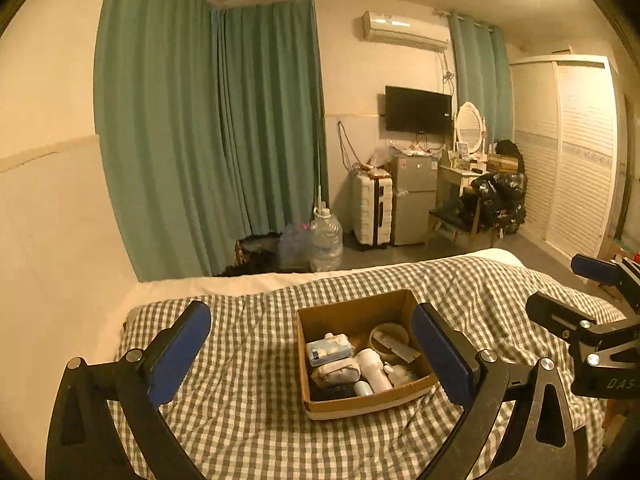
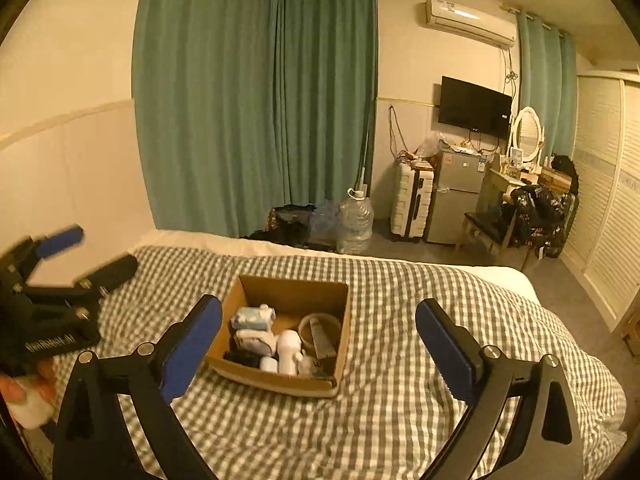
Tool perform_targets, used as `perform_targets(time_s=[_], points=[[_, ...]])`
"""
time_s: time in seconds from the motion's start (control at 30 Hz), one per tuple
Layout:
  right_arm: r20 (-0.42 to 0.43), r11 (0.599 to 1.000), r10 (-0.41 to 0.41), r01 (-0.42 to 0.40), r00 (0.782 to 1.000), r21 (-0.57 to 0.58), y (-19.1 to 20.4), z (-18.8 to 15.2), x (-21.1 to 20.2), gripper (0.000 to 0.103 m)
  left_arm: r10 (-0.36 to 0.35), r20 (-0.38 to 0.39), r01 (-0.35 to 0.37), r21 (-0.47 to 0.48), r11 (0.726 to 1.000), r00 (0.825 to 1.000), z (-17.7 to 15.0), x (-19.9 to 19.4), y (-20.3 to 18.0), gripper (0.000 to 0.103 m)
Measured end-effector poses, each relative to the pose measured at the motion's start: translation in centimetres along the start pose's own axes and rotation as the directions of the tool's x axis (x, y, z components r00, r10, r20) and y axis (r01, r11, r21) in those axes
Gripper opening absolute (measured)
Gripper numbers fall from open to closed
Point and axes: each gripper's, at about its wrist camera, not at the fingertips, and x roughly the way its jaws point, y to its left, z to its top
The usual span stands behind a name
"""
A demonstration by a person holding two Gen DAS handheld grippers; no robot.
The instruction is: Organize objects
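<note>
Only the right wrist view catches fingers (image 2: 24,390) gripping a white handle at eight o'clock. On the checked quilt (image 1: 248,420) of the bed sits an open cardboard box (image 1: 362,354), packed with soft pouches, a white bottle (image 1: 374,370) and a round tub. The left claw (image 1: 312,354) and right claw (image 2: 318,350) both hang released and empty, with the box ahead at twelve o'clock.

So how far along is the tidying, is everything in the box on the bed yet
It looks mostly done. The cardboard box on the checked bedspread already holds a white bottle, a blue-and-white packet, a round container and other small items. Nothing is in hand: the left hand-held gripper and right hand-held gripper are both open and empty. No loose items show on the bedspread, so little seems left.
</note>
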Motion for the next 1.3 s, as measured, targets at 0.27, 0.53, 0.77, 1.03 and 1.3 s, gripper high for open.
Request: perform_targets(time_s=[0.27,0.53,0.77,1.03,1.3], points=[[0.145,0.999,0.0,-0.006,0.989,0.039,-0.8,-4.5,-2.6,0.101,-0.009,0.1,0.007,0.024,1.0,0.995,-5.2,-3.6,-0.2,0.103],[0.174,1.0,-0.012,0.009,0.985,0.022,0.2,-10.3,-2.4,0.101,-0.021,0.106,0.03,-0.088,0.996,0.994,-10.8,-3.7,0.4,0.103],[0.142,1.0,-0.007,0.006,0.99,0.006,1.1,-13.7,0.0,0.101,0.066,0.034,-0.062,-0.122,0.991,0.997,-14.5,-2.2,0.3,0.103],[0.119,0.999,-0.034,0.034,0.992,-0.004,1.3,-15.6,1.3,0.101,0.08,0.003,-0.079,-0.128,0.989,0.997,-15.8,-1.2,0.1,0.103],[0.112,0.999,-0.033,0.036,0.993,-0.02,1.7,-16.1,1.5,0.101,0.056,0.004,-0.055,-0.136,0.989,0.998,-16.5,-0.8,0.2,0.103]])
